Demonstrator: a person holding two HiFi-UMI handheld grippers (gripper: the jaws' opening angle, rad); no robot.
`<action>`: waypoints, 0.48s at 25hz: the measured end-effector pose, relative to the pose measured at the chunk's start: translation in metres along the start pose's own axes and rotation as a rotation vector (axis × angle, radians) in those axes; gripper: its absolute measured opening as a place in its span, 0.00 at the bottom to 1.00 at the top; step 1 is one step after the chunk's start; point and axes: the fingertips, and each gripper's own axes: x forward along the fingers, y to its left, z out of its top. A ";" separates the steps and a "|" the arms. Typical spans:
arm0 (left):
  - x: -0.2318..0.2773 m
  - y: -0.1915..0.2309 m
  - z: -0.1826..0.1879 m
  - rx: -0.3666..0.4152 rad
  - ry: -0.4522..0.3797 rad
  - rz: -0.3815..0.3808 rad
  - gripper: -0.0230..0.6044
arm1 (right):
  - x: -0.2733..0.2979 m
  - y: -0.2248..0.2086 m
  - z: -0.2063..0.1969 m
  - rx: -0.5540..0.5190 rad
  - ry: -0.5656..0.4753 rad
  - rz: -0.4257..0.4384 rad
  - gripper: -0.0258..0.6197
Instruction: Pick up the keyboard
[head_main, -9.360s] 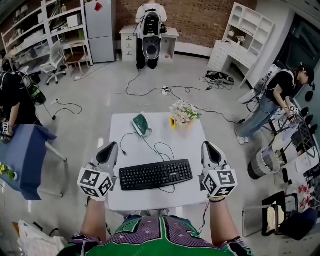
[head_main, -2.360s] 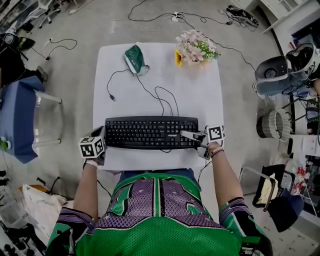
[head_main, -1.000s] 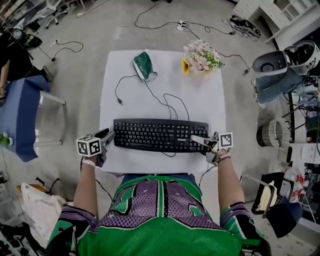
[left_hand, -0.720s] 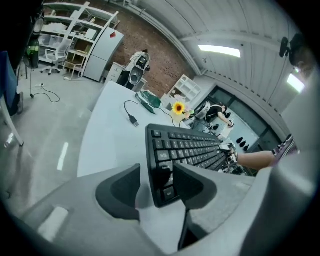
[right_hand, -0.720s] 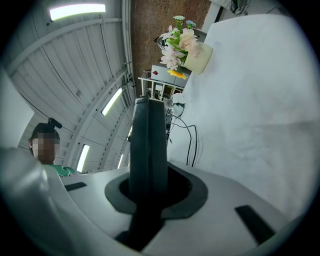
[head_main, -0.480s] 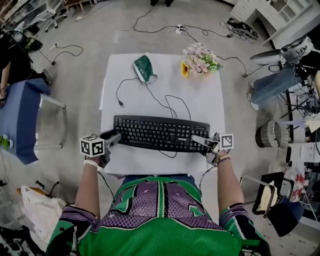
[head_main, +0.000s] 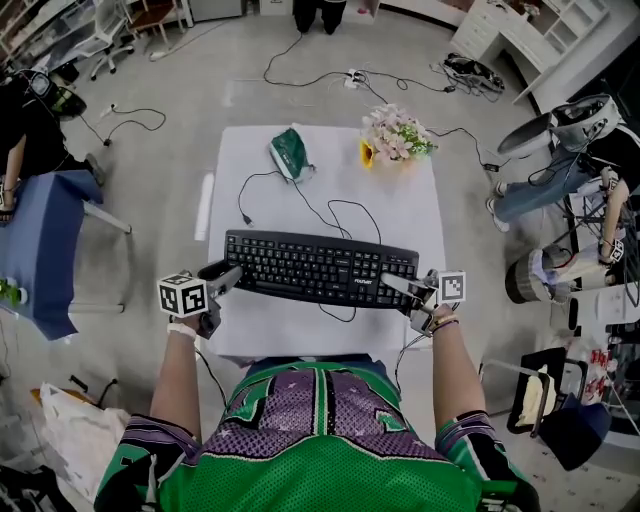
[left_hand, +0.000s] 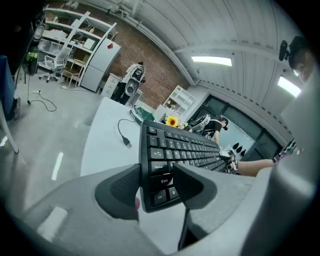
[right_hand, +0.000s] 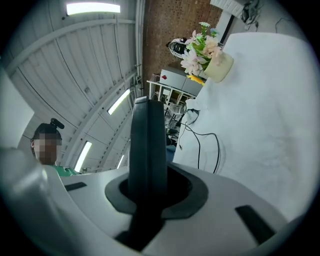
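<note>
The black keyboard hangs lengthwise between my two grippers, just above the front half of the white table. My left gripper grips its left end. In the left gripper view the pads sit on the two sides of that end of the keyboard; these jaws have just been opening slightly, with the keyboard still between them. My right gripper is shut on the right end, where the keyboard shows edge-on between the jaws. Its black cable trails over the table.
At the table's far edge lie a green pouch and a pot of flowers. A blue table stands to the left. People and gear fill the right side, and cables lie on the floor beyond.
Both grippers have risen with the keyboard held between them, so it has come up off the table. The head view has also shifted a little.
</note>
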 end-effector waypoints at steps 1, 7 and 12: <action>-0.004 -0.002 0.005 0.012 -0.005 -0.001 0.36 | 0.002 0.006 0.001 -0.012 -0.004 -0.002 0.15; -0.033 -0.018 0.042 0.097 -0.063 -0.015 0.36 | 0.008 0.046 0.006 -0.079 -0.048 -0.003 0.15; -0.053 -0.041 0.085 0.191 -0.128 -0.016 0.36 | 0.009 0.082 0.016 -0.146 -0.106 0.025 0.15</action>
